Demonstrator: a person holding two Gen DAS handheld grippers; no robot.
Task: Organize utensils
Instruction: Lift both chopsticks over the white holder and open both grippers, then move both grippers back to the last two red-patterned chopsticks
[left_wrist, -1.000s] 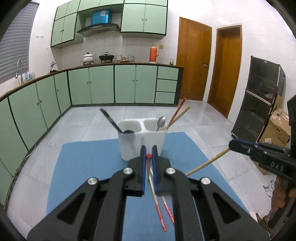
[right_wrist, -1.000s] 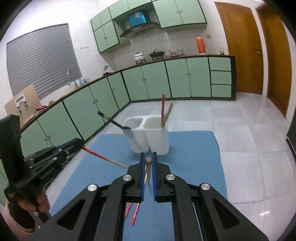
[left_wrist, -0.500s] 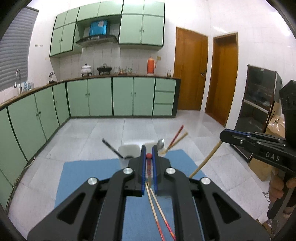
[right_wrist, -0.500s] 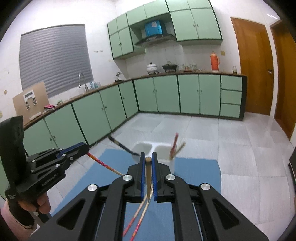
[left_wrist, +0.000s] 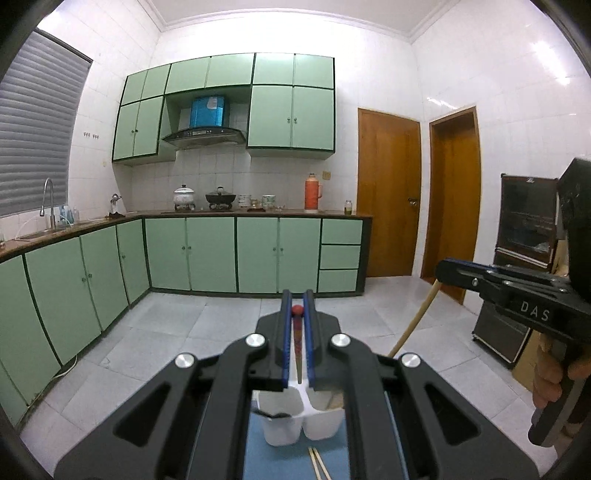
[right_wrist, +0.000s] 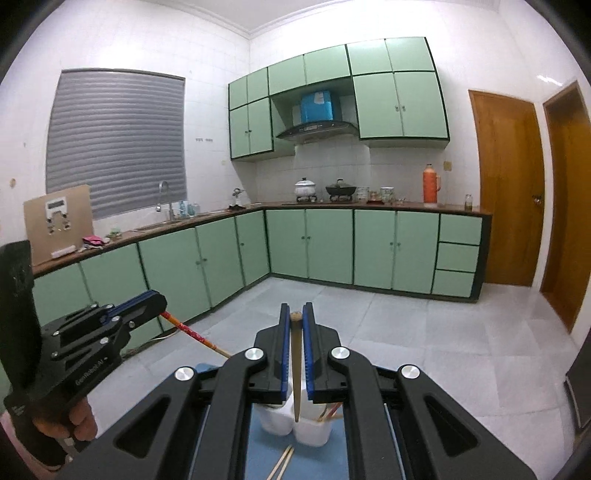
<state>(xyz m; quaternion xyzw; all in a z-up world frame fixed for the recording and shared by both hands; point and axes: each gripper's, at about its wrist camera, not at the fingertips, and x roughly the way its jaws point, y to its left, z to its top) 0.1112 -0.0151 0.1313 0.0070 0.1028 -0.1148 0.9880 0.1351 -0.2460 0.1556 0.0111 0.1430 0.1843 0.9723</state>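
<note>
My left gripper is shut on a red chopstick that hangs down between its fingers, high above the white two-compartment holder. My right gripper is shut on a plain wooden chopstick, also above the holder. Each wrist view shows the other gripper from the side: the right gripper with its wooden chopstick, the left gripper with its red chopstick. A dark utensil lies in the left compartment and several chopsticks stand in the right one.
The holder stands on a blue mat. Two loose chopsticks lie on the mat in front of the holder. Beyond are a tiled floor, green cabinets, wooden doors and a dark cabinet at the right.
Both grippers have risen with their chopsticks and tilted toward level. The holder and mat have dropped to the bottom of both views, and the chopsticks now hang nearly straight down.
</note>
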